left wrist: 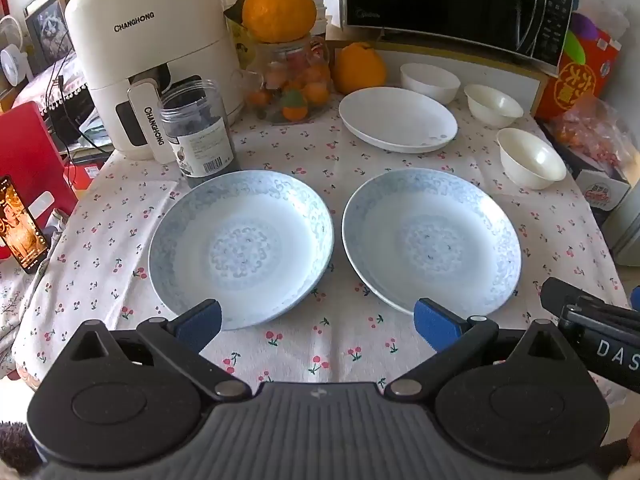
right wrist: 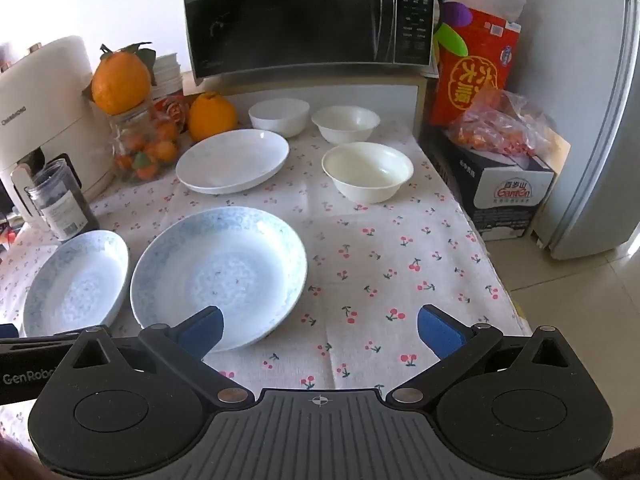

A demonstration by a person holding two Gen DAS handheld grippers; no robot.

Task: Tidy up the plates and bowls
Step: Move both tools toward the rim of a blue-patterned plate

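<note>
Two blue-patterned plates lie side by side on the cherry-print tablecloth: the left plate (left wrist: 241, 247) (right wrist: 76, 282) and the right plate (left wrist: 432, 240) (right wrist: 218, 276). A plain white plate (left wrist: 397, 119) (right wrist: 233, 160) lies behind them. Three white bowls stand at the back right: one nearest (left wrist: 530, 158) (right wrist: 367, 172), one in the middle (left wrist: 492, 105) (right wrist: 345, 123), one farthest back (left wrist: 430, 82) (right wrist: 279, 116). My left gripper (left wrist: 318, 326) is open and empty, just short of the gap between the blue plates. My right gripper (right wrist: 320, 330) is open and empty, at the right plate's near right edge.
A white air fryer (left wrist: 154, 64), a dark jar (left wrist: 200, 132), a glass jar of fruit with an orange on top (left wrist: 292, 80), a loose orange (left wrist: 359, 68) and a microwave (right wrist: 308, 16) crowd the back. Boxes (right wrist: 504, 192) and a fridge (right wrist: 600, 120) stand to the right.
</note>
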